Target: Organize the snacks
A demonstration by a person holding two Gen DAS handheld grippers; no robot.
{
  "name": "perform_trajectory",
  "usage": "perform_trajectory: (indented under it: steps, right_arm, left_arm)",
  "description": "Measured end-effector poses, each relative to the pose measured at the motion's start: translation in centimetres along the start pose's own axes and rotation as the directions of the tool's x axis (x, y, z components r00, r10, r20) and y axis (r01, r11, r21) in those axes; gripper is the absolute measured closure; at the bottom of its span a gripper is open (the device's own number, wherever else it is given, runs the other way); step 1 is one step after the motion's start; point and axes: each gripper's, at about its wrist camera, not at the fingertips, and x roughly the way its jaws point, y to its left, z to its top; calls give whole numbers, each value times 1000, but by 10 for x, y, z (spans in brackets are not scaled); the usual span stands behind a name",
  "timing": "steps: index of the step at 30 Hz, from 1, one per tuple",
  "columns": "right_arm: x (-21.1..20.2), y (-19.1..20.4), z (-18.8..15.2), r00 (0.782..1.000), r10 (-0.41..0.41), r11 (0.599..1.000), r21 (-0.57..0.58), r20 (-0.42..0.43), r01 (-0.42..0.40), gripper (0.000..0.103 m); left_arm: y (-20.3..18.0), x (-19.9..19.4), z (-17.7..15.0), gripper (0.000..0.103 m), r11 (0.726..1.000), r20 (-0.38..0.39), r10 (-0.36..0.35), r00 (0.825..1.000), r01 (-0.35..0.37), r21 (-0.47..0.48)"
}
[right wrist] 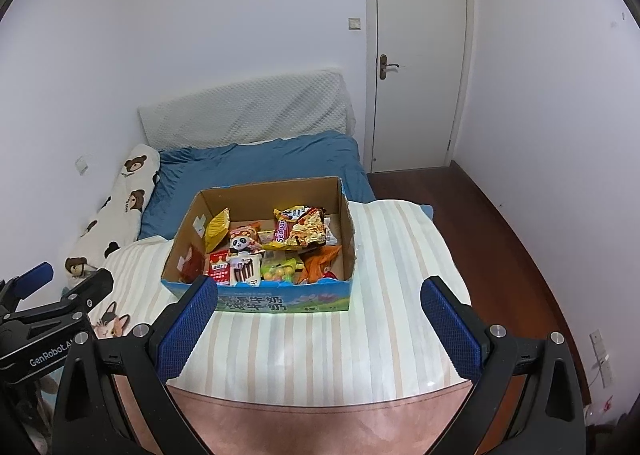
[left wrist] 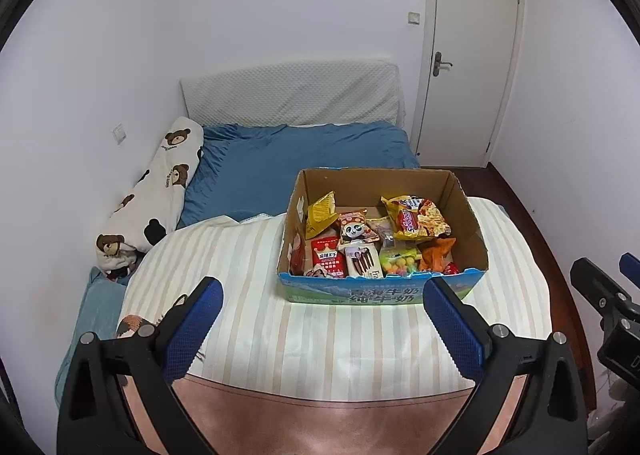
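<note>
Evenly lit, soft cool indoor light from above, no visible lamp. Faint shadows only, inside the cardboard box (left wrist: 384, 239) and under the tongs at lower frame. Small glare spots on the striped cover (right wrist: 304, 355) near lower centre. Strong fisheye bending at the edges: door (left wrist: 472, 55) curved, black vignette in all corners. Sharp at centre, slightly soft toward the rim. No motion blur.

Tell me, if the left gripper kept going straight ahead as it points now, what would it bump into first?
Probably the near wall of the cardboard snack box on the striped blanket; the left gripper has open, empty jaws, though depth is uncertain.
</note>
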Motion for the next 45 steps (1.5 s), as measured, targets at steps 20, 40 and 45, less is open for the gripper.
perform_trajectory:
  steps: [20, 40, 45]
  right_arm:
    - [11, 2, -4, 1000, -2, 1000, 5, -14, 2, 0]
    - [5, 1, -5, 1000, 0, 1000, 9, -8, 0, 0]
    - [-1, -1, -3, 1000, -2, 1000, 10, -2, 2, 0]
  left_arm:
    - [-5, -5, 4, 0, 1000, 6, -17, 1000, 17, -2]
    - [-9, -12, 3, 0, 1000, 18, -25, 1000, 25, -1]
    - [-9, -13, 3, 0, 1000, 15, -27, 1000, 27, -4]
